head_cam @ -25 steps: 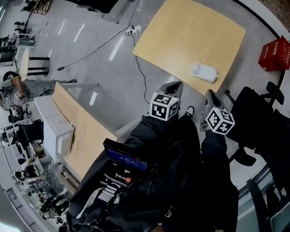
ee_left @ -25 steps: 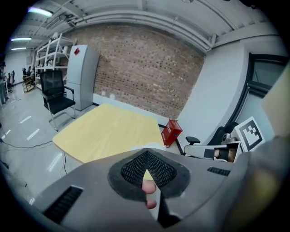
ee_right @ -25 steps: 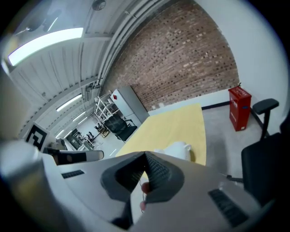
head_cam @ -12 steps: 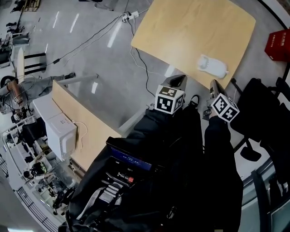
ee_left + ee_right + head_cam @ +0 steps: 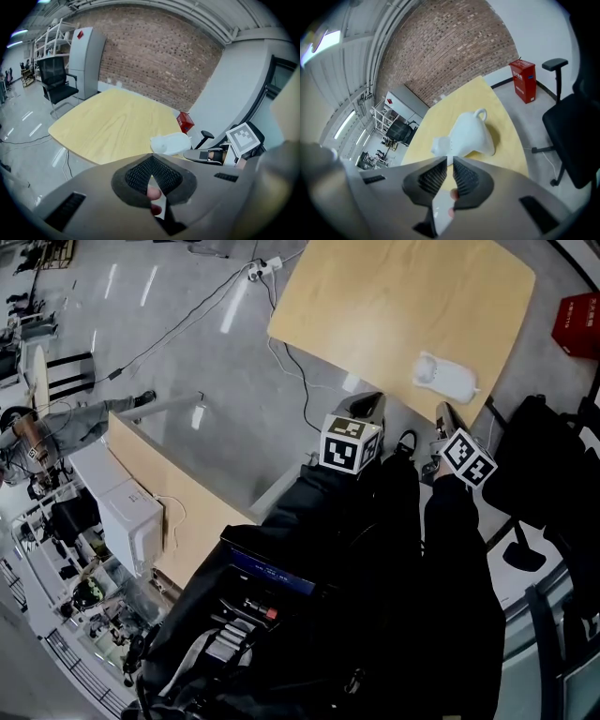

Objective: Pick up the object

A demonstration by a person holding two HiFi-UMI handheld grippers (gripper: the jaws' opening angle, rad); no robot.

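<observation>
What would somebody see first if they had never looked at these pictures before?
Most likely the white jug, sitting alone on the pale wooden table, near the edge closest to the person. After that, the bright red box on the floor beside the table, and the big brick wall behind it all.

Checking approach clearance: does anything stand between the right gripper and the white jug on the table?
Nothing visible does. The white jug lies on the table just ahead of the right gripper, whose jaws have just been opening, empty.
</observation>
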